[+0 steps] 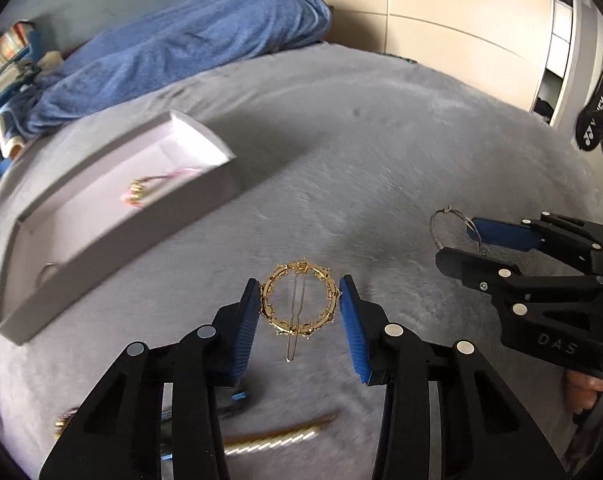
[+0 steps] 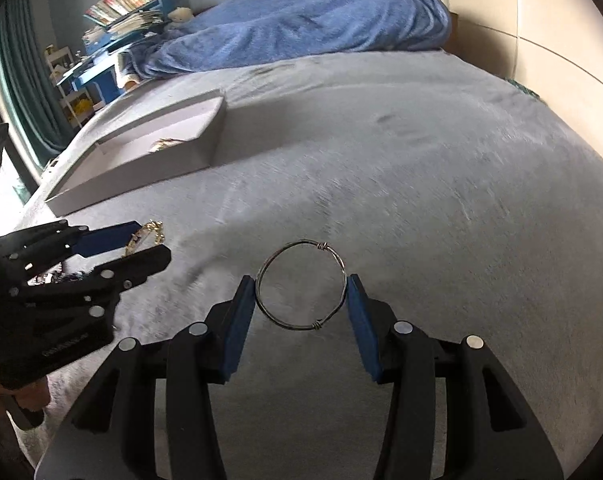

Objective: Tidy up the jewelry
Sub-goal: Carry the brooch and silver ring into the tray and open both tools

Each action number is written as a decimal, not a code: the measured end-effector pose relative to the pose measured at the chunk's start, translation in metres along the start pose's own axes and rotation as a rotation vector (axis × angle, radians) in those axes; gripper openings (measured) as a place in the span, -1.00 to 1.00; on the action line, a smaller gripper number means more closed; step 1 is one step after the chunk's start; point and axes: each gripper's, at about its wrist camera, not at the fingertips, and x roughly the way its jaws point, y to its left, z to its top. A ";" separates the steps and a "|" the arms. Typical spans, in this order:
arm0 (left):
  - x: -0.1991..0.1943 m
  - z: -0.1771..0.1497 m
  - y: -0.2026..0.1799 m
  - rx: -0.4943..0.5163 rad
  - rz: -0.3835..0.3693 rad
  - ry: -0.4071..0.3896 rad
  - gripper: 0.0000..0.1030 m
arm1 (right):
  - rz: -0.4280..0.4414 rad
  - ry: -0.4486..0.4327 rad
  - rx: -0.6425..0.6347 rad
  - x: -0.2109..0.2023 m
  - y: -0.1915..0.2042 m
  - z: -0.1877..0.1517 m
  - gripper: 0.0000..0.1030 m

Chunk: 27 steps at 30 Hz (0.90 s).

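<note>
Ahead and to the left of both sets of jaws, on the grey bed (image 2: 401,168), sits the open white box (image 1: 113,236). Its rim is tilted in both views and blurred. Some jewelry already lies inside it: a gold-and-pink piece (image 1: 139,194) near the middle, and something ring-shaped at the near corner that is too smeared to identify.

Left gripper (image 1: 300,310): jaws spread, the gold clip (image 1: 299,306) lying between them. The left pad looks to be touching the clip's rim and the right pad stands just beside it; whether the clip is pinched or only bracketed cannot be told.

Right gripper (image 2: 301,300): jaws held apart by the wire hoop (image 2: 301,286), with both pads against its rim at left and right. Judged a light pinch across the hoop's width. The left wrist view shows the hoop poking out ahead of the right gripper's pads.

Below the left jaws, on the bed: a gold bar (image 1: 281,434) and a small gold piece (image 1: 63,426), both blurred and not yet boxed.

Step in hand, by judgement: pickup of two pieces at once, with transfer to the box next. The next move calls for a firm close on the clip, then carrying both pieces left and forward over the box rim. Risk: the thin hoop may flex or slip out.
</note>
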 end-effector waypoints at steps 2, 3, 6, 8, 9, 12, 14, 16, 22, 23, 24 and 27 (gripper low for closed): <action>-0.014 -0.002 0.016 -0.013 0.012 -0.016 -0.19 | 0.016 -0.011 -0.019 -0.002 0.011 0.005 -0.09; -0.018 -0.002 0.023 -0.020 0.019 -0.021 -0.19 | 0.023 -0.017 -0.031 -0.003 0.018 0.008 -0.09; -0.033 -0.003 0.049 -0.041 0.046 -0.032 -0.19 | 0.049 -0.030 -0.058 -0.005 0.037 0.019 -0.09; -0.043 -0.004 0.070 -0.059 0.072 -0.043 -0.19 | 0.062 -0.035 -0.077 -0.004 0.048 0.026 -0.09; -0.047 -0.004 0.076 -0.067 0.080 -0.047 -0.19 | 0.071 -0.037 -0.088 -0.004 0.055 0.031 -0.09; -0.058 -0.003 0.101 -0.097 0.105 -0.057 -0.19 | 0.089 -0.047 -0.118 -0.005 0.071 0.043 -0.09; -0.063 -0.002 0.115 -0.106 0.122 -0.065 -0.19 | 0.108 -0.057 -0.134 -0.005 0.083 0.054 -0.09; -0.067 0.000 0.131 -0.127 0.137 -0.078 -0.19 | 0.120 -0.068 -0.155 -0.006 0.095 0.064 -0.09; -0.071 0.009 0.167 -0.196 0.154 -0.119 -0.19 | 0.124 -0.085 -0.224 0.002 0.122 0.094 -0.10; -0.071 0.011 0.172 -0.196 0.156 -0.125 -0.19 | 0.124 -0.086 -0.228 0.004 0.124 0.097 -0.09; -0.072 0.011 0.175 -0.198 0.158 -0.129 -0.19 | 0.125 -0.087 -0.233 0.007 0.127 0.102 -0.10; -0.069 0.015 0.185 -0.221 0.157 -0.134 -0.19 | 0.127 -0.090 -0.244 0.013 0.134 0.110 -0.09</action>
